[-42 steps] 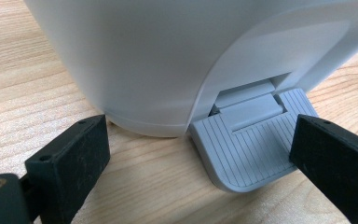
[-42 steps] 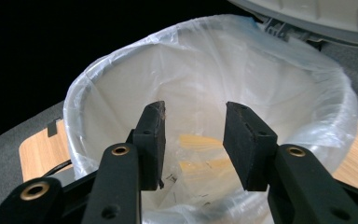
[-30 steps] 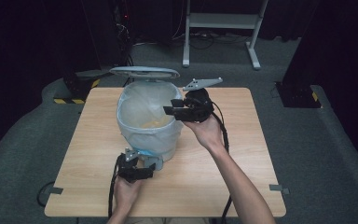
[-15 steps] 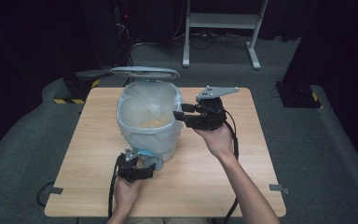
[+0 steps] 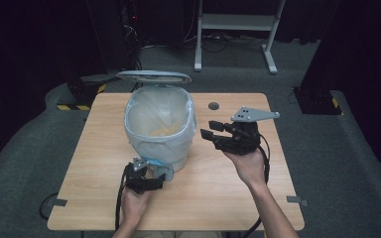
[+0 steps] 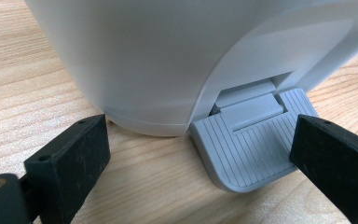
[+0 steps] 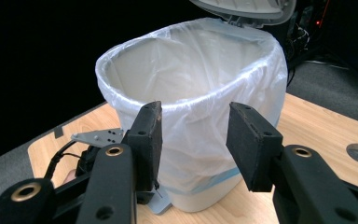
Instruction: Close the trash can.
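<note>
Pedal bin held open, right gripper empty beside it

The bin (image 5: 159, 130) stands on the table (image 5: 89, 178), lid (image 5: 154, 76) up, something yellowish inside. The left gripper (image 5: 151, 179), jaws apart, presses on the pedal (image 6: 251, 144) at the bin's front. The right gripper (image 5: 213, 133), right of the bin, has jaws apart and empty. I judge only releasing the pedal remains.

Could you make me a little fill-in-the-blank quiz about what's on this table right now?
1. The lid of the pedal bin stands ____.
2. The bin is lined with a thin plastic ____.
3. The left gripper is down at the bin's grey foot ____.
4. The right gripper has ____ between its open jaws.

Missing words: open; bag; pedal; nothing
</note>
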The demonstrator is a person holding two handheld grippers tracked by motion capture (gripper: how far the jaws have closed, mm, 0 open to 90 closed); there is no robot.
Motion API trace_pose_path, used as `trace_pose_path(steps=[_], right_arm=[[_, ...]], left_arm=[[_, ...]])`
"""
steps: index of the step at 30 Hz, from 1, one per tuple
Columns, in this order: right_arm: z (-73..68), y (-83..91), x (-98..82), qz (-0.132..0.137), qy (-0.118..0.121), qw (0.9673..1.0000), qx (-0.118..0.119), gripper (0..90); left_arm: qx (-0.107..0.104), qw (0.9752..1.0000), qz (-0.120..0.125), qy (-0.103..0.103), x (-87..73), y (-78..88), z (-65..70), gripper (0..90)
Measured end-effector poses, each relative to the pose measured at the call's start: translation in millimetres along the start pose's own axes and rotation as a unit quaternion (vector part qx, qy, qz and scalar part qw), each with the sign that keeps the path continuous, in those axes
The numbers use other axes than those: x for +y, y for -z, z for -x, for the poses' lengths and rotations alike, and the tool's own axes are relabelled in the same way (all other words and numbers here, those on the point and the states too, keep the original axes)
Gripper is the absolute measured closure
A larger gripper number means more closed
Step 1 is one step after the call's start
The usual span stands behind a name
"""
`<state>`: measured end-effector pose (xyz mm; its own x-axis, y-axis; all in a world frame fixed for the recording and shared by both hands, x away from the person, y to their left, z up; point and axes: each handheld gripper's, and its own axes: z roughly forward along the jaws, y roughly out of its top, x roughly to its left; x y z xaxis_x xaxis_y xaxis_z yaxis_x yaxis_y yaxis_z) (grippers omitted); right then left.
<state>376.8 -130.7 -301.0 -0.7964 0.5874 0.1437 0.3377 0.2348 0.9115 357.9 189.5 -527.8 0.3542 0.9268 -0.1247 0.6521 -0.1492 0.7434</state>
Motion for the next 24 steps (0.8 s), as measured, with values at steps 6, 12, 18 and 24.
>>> trace_pose_path(steps=[6, 12, 18, 24], right_arm=[[0.8, 5.4, -19.6, 0.012, -0.007, 0.9999, -0.005, 55.3], [0.4, 5.5, -34.2, 0.018, -0.01, 0.9998, -0.005, 55.3], [-2.0, 7.1, -45.1, 0.017, -0.005, 0.9998, -0.011, 55.3], [-0.5, 8.6, -57.6, 0.018, -0.007, 0.9996, -0.021, 55.1]], left_arm=[[0.003, 1.0, 0.001, -0.002, -0.2, 0.8, -0.1, 5.4], [0.003, 1.0, 0.002, -0.002, -0.5, 1.0, 0.0, 5.8], [0.003, 1.0, 0.002, -0.002, -0.5, 0.9, 0.0, 5.8], [0.002, 1.0, 0.003, -0.001, -0.5, 1.0, -0.2, 5.8]])
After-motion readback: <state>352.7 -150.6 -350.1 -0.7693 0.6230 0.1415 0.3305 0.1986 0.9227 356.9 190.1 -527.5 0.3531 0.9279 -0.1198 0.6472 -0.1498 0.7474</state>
